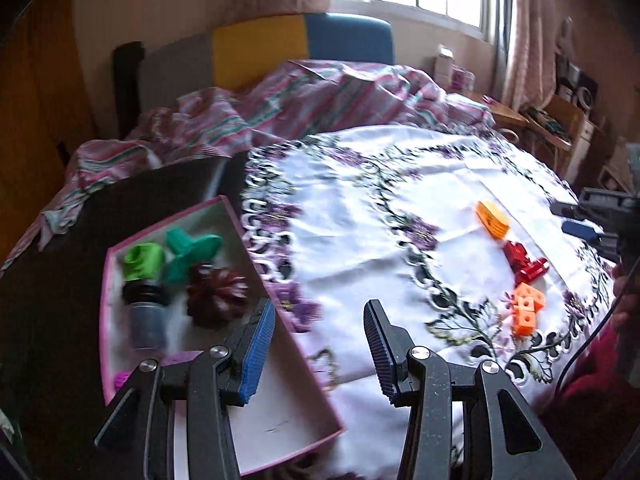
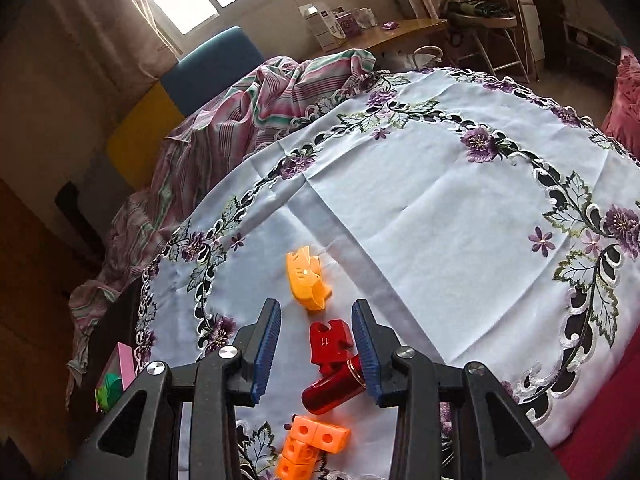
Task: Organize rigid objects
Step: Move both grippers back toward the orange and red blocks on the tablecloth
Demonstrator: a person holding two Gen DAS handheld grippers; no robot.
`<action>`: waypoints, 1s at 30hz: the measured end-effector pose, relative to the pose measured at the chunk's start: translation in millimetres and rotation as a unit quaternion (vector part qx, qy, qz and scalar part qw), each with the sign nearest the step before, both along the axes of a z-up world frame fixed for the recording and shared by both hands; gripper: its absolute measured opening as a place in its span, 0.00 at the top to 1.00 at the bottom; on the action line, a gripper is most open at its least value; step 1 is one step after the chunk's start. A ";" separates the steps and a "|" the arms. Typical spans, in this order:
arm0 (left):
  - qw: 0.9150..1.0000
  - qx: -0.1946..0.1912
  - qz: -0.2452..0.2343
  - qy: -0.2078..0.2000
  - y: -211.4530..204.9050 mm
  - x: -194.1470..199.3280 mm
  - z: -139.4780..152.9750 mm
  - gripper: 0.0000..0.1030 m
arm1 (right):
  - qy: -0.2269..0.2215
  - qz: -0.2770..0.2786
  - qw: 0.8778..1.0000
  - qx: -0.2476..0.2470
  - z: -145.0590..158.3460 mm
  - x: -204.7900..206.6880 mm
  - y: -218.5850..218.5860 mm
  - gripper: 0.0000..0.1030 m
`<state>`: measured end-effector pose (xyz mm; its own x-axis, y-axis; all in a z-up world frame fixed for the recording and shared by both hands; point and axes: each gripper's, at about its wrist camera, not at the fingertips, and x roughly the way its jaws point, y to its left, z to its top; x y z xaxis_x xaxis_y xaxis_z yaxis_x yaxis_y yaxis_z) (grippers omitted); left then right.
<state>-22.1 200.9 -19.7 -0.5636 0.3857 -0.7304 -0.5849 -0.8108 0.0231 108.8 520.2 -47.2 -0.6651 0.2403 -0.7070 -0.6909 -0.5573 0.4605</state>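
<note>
A pink box [image 1: 172,222] at the left holds a green piece [image 1: 143,266], a teal piece [image 1: 192,252], a dark red spiky piece [image 1: 216,296] and a grey cylinder [image 1: 148,320]. My left gripper [image 1: 319,306] hangs open and empty over the box's right wall. On the embroidered white cloth [image 2: 440,208] lie a yellow-orange piece [image 2: 307,278], a red flat piece [image 2: 328,342], a red cylinder [image 2: 332,390] and joined orange cubes [image 2: 316,438]. My right gripper [image 2: 316,306] is open above the red pieces. The cylinder's end lies against its right pad, while the left pad is clear.
Rumpled striped bedding [image 1: 280,96] lies behind the cloth, before a yellow and blue headboard [image 1: 300,44]. The box sits on a dark surface [image 1: 60,300]. A wooden table [image 2: 384,34] with cartons stands at the back right. Red fabric [image 2: 600,420] borders the near right.
</note>
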 end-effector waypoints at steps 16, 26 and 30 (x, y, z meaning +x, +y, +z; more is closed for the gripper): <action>0.974 0.003 -0.210 -0.088 128.8 41.6 -37.3 0.54 | 0.010 -0.019 1.000 -0.016 -2.8 7.0 9.1 0.63; 0.958 -0.017 -0.256 -0.127 180.3 58.7 -69.7 0.55 | 0.014 -0.024 0.999 -0.025 -5.2 8.2 13.4 0.63; 0.961 -0.008 -0.241 -0.134 179.8 52.0 -78.1 0.75 | 0.009 -0.025 0.999 -0.031 -7.8 8.0 14.8 0.63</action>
